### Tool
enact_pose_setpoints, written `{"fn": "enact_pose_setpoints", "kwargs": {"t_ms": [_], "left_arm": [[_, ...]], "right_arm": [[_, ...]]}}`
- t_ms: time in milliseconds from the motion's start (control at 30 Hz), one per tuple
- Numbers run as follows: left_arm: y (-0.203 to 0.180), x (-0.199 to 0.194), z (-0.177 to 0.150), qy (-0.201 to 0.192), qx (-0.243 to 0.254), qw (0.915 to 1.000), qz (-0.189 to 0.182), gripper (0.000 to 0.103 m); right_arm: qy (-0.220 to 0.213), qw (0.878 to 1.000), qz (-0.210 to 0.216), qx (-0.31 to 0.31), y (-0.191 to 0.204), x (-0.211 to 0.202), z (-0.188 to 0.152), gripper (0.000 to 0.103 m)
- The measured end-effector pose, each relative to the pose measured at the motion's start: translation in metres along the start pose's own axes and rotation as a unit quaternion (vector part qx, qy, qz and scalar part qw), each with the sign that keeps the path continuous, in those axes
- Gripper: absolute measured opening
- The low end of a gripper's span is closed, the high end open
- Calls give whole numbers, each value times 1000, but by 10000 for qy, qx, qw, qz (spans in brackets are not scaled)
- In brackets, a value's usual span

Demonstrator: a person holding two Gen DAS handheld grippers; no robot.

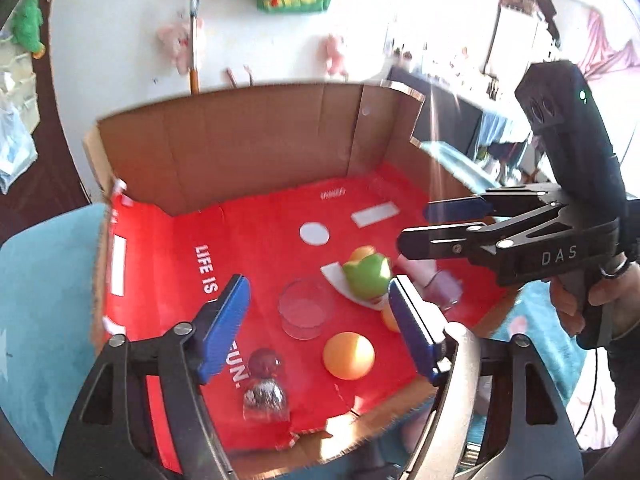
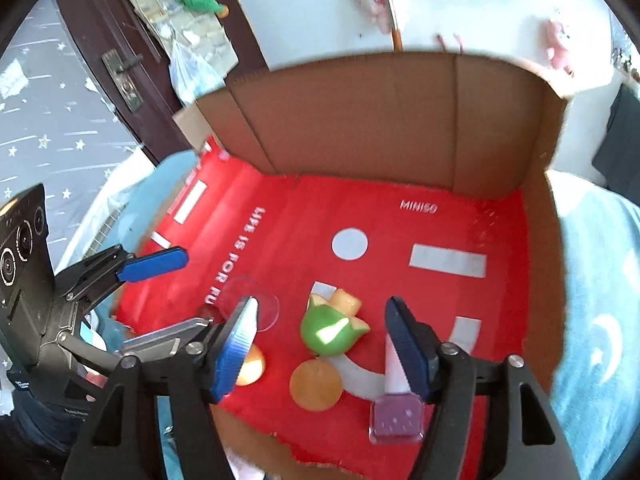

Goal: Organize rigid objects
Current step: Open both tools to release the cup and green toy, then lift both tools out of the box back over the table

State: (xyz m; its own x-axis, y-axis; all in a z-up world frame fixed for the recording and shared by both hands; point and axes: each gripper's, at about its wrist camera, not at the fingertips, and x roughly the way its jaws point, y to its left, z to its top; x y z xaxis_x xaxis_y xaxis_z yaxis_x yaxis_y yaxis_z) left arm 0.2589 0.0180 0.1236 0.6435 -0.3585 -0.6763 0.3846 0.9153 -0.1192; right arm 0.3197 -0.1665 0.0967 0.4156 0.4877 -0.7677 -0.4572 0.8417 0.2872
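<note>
An open cardboard box [image 1: 260, 148] [image 2: 380, 120] with a red printed floor holds the objects. In it lie a green and orange toy [image 1: 366, 276] [image 2: 330, 332], two orange balls [image 1: 348, 356] [image 2: 316, 384], a clear round dish [image 1: 304, 312] [image 2: 268, 300], a purple nail polish bottle [image 2: 396, 416] with a pale cap, and a small silver bottle with a red round top [image 1: 264, 384]. My left gripper [image 1: 317, 280] [image 2: 196, 290] hangs open above the dish, holding nothing. My right gripper [image 2: 322, 300] [image 1: 414, 226] is open above the toy and the nail polish, also holding nothing.
The box rests on a light blue cloth [image 2: 592, 320]. Its back and right walls stand tall; the near edge is low and torn. Behind it is a white wall [image 1: 120, 40] with small plush toys; a dark door [image 2: 120, 60] is at the left. A hand [image 1: 576, 300] grips the right tool.
</note>
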Motion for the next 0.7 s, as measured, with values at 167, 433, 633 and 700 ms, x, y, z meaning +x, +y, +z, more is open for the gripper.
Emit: {"fn": "enact_pose_setpoints", "kwargs": {"t_ms": [167,433,633,700], "left_arm": [[-15,-40,-10,-548,0,9983,189,77],[-37,-99,-32,-1409,38,9885,544,86],[-55,-129,-54,-1895,21,9795,682,93],[-61,-135,-61,-2020,56,9767,720,95]], "right_arm": [[-496,9984,-259,-110,12,-43,-15,81],[-1397,9883,-575,-214,41,-112,-57,100],[-2063,9744,-847,-286,66,-157,-92,103],[-2243,9690,-995,-282,69,-166,-105,103]]}}
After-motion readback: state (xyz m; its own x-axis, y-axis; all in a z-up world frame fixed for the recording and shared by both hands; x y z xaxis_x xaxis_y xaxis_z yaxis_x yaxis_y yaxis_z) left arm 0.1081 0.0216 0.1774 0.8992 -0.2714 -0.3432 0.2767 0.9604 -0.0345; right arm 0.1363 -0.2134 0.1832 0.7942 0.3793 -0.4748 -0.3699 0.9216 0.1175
